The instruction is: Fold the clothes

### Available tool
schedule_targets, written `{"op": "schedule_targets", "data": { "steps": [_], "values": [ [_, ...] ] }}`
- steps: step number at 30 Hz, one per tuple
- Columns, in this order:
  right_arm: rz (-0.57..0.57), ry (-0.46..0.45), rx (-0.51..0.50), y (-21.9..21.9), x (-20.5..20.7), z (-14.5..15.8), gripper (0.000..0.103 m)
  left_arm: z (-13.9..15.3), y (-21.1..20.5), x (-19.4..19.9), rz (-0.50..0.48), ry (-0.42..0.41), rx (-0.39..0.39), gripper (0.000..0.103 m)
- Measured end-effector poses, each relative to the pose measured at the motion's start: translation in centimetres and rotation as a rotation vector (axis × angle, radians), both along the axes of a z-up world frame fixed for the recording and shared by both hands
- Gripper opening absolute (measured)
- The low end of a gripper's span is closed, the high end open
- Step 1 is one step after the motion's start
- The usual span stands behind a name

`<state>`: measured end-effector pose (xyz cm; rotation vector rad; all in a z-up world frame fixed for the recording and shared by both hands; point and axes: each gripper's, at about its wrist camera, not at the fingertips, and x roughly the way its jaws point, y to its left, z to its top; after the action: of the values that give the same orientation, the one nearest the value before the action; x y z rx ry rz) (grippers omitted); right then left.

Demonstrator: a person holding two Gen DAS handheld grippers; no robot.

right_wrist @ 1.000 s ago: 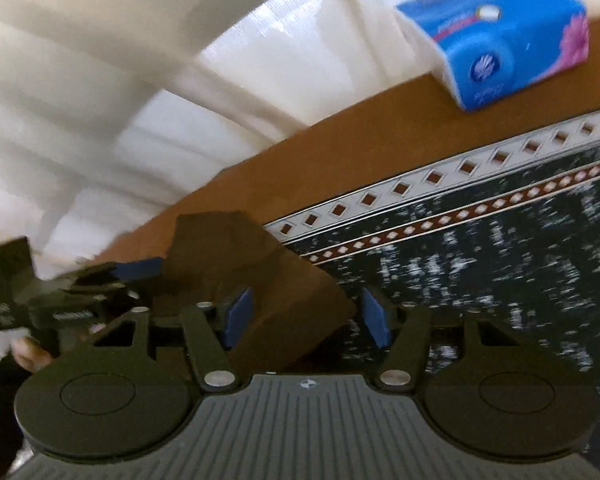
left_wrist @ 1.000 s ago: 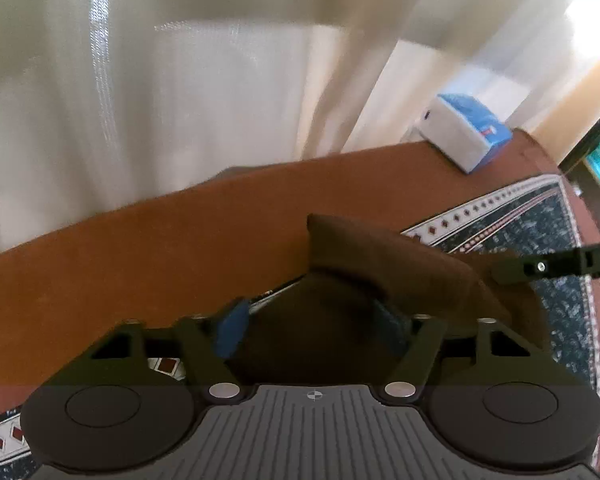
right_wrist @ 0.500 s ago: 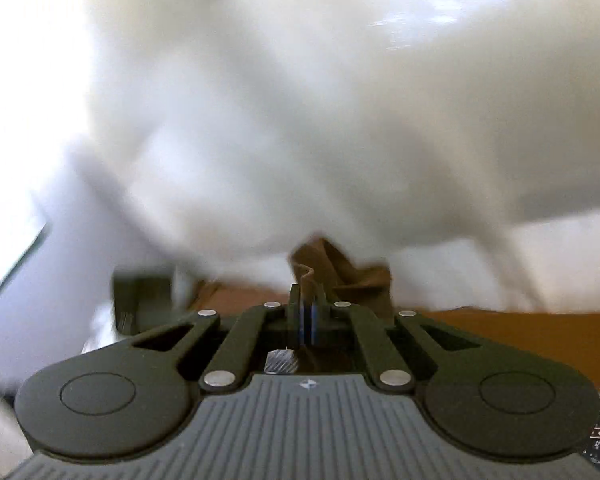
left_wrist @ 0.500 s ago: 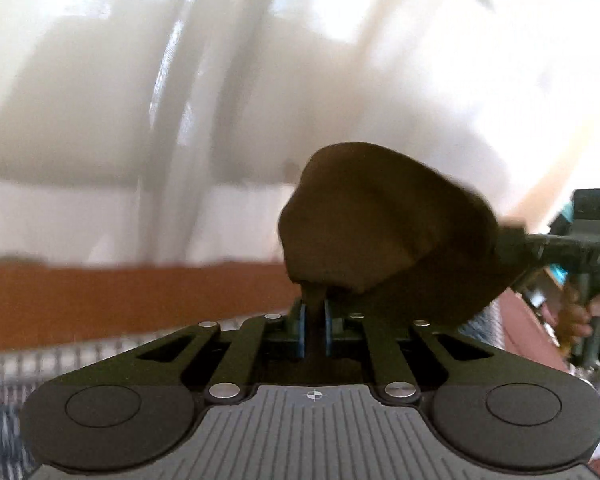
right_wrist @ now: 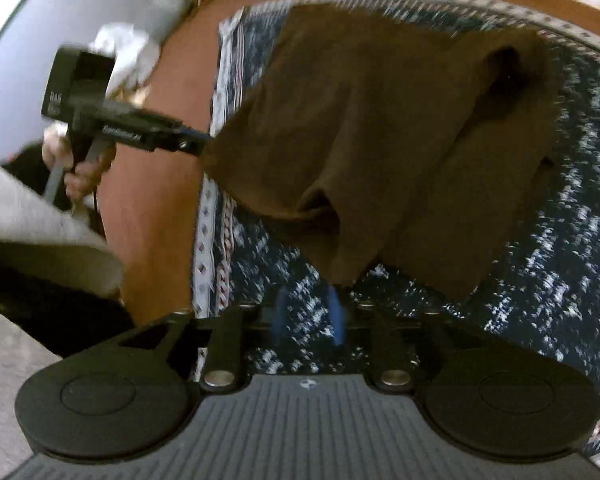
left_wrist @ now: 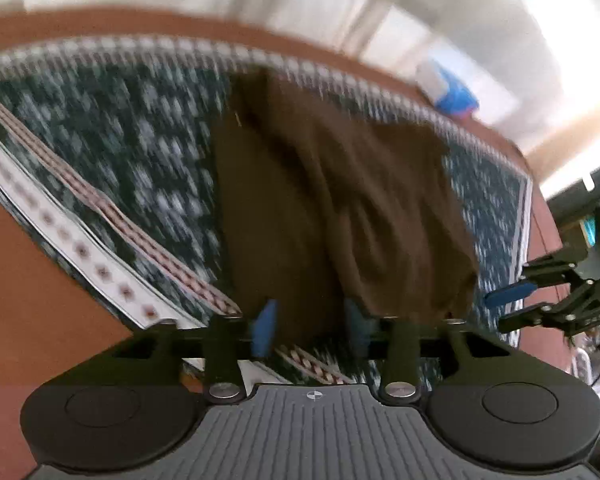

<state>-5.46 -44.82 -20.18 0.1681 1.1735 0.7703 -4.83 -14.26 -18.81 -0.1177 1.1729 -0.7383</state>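
Note:
A brown garment (left_wrist: pixel 340 200) lies spread, with folds, on a dark blue patterned cloth (left_wrist: pixel 112 152). My left gripper (left_wrist: pixel 310 326) is open at the garment's near edge, which reaches down between the blue pads (left_wrist: pixel 264 328). In the right wrist view the same garment (right_wrist: pixel 360 128) fills the middle. My right gripper (right_wrist: pixel 308 314) is open just below its near corner, with patterned cloth showing between the pads. The left gripper (right_wrist: pixel 198 144) sits at the garment's left edge. The right gripper (left_wrist: pixel 500 308) appears beside the garment's right corner.
The patterned cloth (right_wrist: pixel 560 260) covers a brown surface (left_wrist: pixel 28 280). A blue and white tissue pack (left_wrist: pixel 448 88) stands at the far edge, with white curtains (left_wrist: pixel 300 0) behind. A person's hand (right_wrist: pixel 72 168) holds the left gripper's handle.
Both grippers, shut on the garment and holding it up before the curtains, have come down and opened. The garment now lies spread on the patterned cloth.

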Motion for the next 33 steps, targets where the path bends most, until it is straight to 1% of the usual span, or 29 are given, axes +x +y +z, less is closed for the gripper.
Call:
{"op": "schedule_targets", "data": {
  "steps": [1, 2, 4, 5, 6, 7, 8, 11, 12, 16, 17, 18, 19, 20, 21, 22, 23, 25, 27, 28, 30, 31, 32, 33],
  "values": [
    [-0.043, -0.017, 0.016, -0.4, 0.3, 0.3, 0.046, 0.5, 0.2, 0.6, 0.025, -0.016, -0.013, 0.061],
    [-0.085, -0.033, 0.032, -0.9, 0.5, 0.7, 0.052, 0.9, 0.5, 1.3, 0.050, -0.032, -0.025, 0.062],
    [-0.171, -0.067, 0.065, -1.7, 1.1, 1.4, 0.057, 1.9, 1.0, 2.5, 0.099, -0.064, -0.051, 0.068],
    [-0.213, -0.083, 0.081, -2.1, 1.4, 1.7, 0.058, 2.0, 0.4, 3.3, 0.122, -0.089, -0.049, 0.069],
    [-0.262, -0.101, 0.094, -2.5, 1.9, 1.9, 0.058, 2.5, -1.3, 4.6, 0.129, -0.109, -0.047, 0.069],
    [-0.313, -0.115, 0.096, -2.6, 2.9, 1.8, 0.058, 2.2, -2.1, 5.5, 0.143, -0.125, -0.036, 0.069],
    [-0.353, -0.120, 0.094, -2.6, 3.9, 1.5, 0.058, 1.9, -2.8, 6.2, 0.149, -0.124, -0.035, 0.069],
    [-0.433, -0.120, 0.037, -2.1, 6.3, 0.2, 0.058, 1.1, -4.9, 8.2, 0.168, -0.126, -0.030, 0.069],
    [-0.452, -0.116, 0.020, -2.1, 6.9, -0.3, 0.058, 0.9, -5.6, 8.8, 0.174, -0.127, -0.028, 0.069],
    [-0.490, -0.091, 0.007, -1.7, 8.8, -1.7, 0.058, 0.4, -7.1, 10.3, 0.166, -0.142, -0.010, 0.068],
    [-0.496, -0.087, 0.009, -1.4, 9.3, -2.3, 0.058, 0.1, -7.5, 10.7, 0.166, -0.144, -0.007, 0.067],
    [-0.499, -0.081, 0.014, -1.5, 9.8, -2.8, 0.057, -0.1, -7.8, 11.1, 0.162, -0.144, -0.003, 0.063],
    [-0.499, -0.069, 0.023, -1.3, 10.3, -3.1, 0.053, -0.4, -8.0, 11.4, 0.152, -0.142, 0.008, 0.040],
    [-0.496, -0.055, 0.039, -1.5, 10.8, -3.3, 0.030, -0.5, -8.1, 11.6, 0.151, -0.144, 0.015, 0.028],
    [-0.495, -0.040, 0.056, -1.6, 11.2, -3.4, 0.008, -0.5, -8.1, 11.8, 0.150, -0.147, 0.021, 0.017],
    [-0.503, -0.045, 0.071, -2.0, 11.6, -3.0, 0.003, -0.3, -7.9, 11.8, 0.156, -0.154, 0.009, 0.015],
    [-0.522, -0.081, 0.078, -2.3, 11.9, -2.3, 0.003, -0.2, -7.8, 11.8, 0.163, -0.164, 0.007, 0.015],
    [-0.558, -0.142, 0.089, -2.9, 12.6, -1.2, 0.003, -0.6, -8.0, 12.1, 0.175, -0.179, 0.033, 0.014],
    [-0.585, -0.159, 0.078, -3.1, 14.0, -1.3, 0.003, -1.4, -8.4, 12.6, 0.185, -0.175, 0.057, 0.014],
    [-0.588, -0.161, 0.055, -3.0, 14.8, -1.7, 0.003, -1.9, -8.6, 12.9, 0.188, -0.172, 0.069, 0.015],
    [-0.582, -0.148, 0.010, -2.5, 15.8, -2.8, 0.003, -2.8, -9.2, 13.4, 0.194, -0.167, 0.094, 0.018],
    [-0.580, -0.131, -0.009, -2.4, 16.1, -3.5, 0.004, -2.7, -9.2, 13.4, 0.196, -0.167, 0.092, 0.018],
    [-0.581, -0.114, -0.016, -2.4, 16.1, -3.8, 0.005, -2.5, -9.2, 13.5, 0.198, -0.167, 0.091, 0.020],
    [-0.583, -0.113, -0.010, -2.6, 15.7, -3.6, 0.005, -2.0, -8.9, 13.3, 0.201, -0.170, 0.086, 0.032]
  ]
}}
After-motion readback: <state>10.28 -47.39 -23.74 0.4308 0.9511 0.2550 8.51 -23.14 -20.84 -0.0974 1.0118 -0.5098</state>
